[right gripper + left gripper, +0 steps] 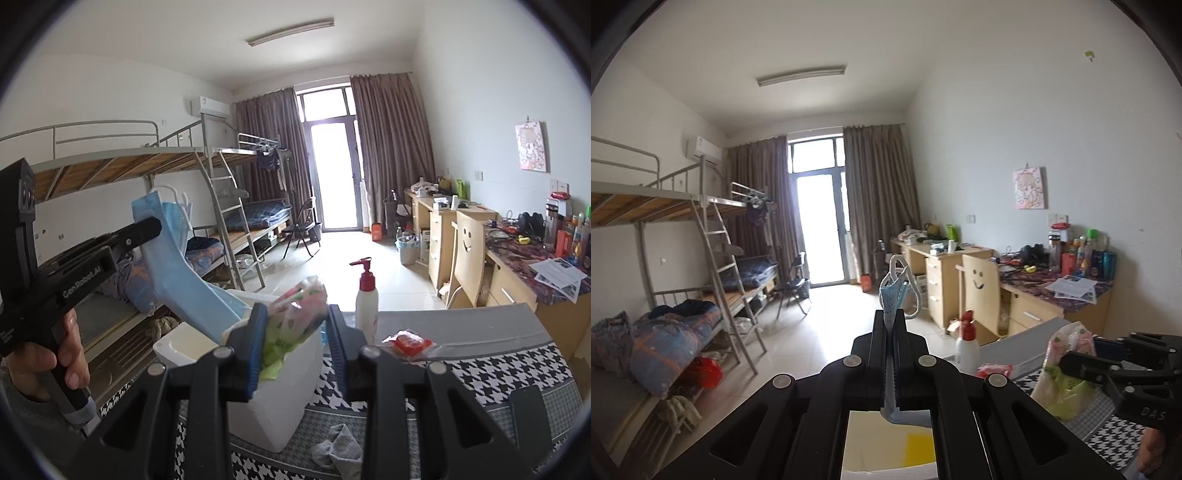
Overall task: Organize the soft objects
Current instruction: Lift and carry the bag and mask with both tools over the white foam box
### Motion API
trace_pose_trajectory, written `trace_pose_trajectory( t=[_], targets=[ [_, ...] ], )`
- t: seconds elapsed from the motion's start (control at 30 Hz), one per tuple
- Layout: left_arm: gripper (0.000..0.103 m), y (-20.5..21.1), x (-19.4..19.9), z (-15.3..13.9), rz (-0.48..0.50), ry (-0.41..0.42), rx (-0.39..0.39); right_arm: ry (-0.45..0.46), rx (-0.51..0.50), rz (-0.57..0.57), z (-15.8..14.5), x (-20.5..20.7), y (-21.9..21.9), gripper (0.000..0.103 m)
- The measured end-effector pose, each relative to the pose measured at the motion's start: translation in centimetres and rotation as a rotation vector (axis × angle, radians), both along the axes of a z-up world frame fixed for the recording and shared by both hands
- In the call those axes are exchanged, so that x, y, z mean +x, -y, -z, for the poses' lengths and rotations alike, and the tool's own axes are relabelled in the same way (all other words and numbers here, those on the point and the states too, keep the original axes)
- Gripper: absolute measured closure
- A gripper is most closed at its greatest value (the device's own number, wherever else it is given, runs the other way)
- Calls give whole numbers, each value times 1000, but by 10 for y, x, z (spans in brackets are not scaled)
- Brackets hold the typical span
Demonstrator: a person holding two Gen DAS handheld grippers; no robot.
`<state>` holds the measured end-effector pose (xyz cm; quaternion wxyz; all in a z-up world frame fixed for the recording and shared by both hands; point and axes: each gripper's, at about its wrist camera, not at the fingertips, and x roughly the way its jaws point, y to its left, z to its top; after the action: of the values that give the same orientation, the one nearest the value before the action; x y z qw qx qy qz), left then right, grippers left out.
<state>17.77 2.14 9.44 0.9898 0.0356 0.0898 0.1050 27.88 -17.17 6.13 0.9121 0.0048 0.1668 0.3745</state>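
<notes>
currently both claws are loaded and raised over the white foam box [273, 406], which appears to serve as the collecting bin for soft items. the left gripper [891, 321] is fully closed on a blue face mask [894, 295]; in the left wrist view the mask stands up past the fingertips with its ear loops dangling, and its lower edge trails back below the jaws over the box's open interior. pinching it at mid-length keeps the limp fabric from slipping. the right gripper [297, 325] is at a narrow setting, its blue pads pressed on a soft printed plastic packet [295, 314], carried directly above the box. just ahead of the right claw stands a pump bottle [366, 295]; a red packet [408, 343] lies ahead and right. a grey sock [338, 448] lies below it on the houndstooth cloth [480, 373], probably not yet sorted.
</notes>
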Motion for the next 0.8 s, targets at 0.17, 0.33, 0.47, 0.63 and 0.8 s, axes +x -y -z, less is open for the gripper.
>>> trace_pose_trajectory(
  t=[0.17,0.33,0.47,0.63,0.8],
  targets=[
    [101,-7,7,7,-16,-25,-6,-5,-13,-12,0,3,-8,67],
    [101,-13,11,14,-42,-33,1,-4,-25,-16,1,4,-11,67],
    [101,-13,17,21,-44,-57,10,-8,-31,-18,2,5,-13,67],
    [100,-15,22,31,-33,-87,14,-15,-38,-19,5,6,-15,67],
    [100,-19,26,37,-24,-116,-1,-23,-45,-23,6,8,-18,67]
  ],
)
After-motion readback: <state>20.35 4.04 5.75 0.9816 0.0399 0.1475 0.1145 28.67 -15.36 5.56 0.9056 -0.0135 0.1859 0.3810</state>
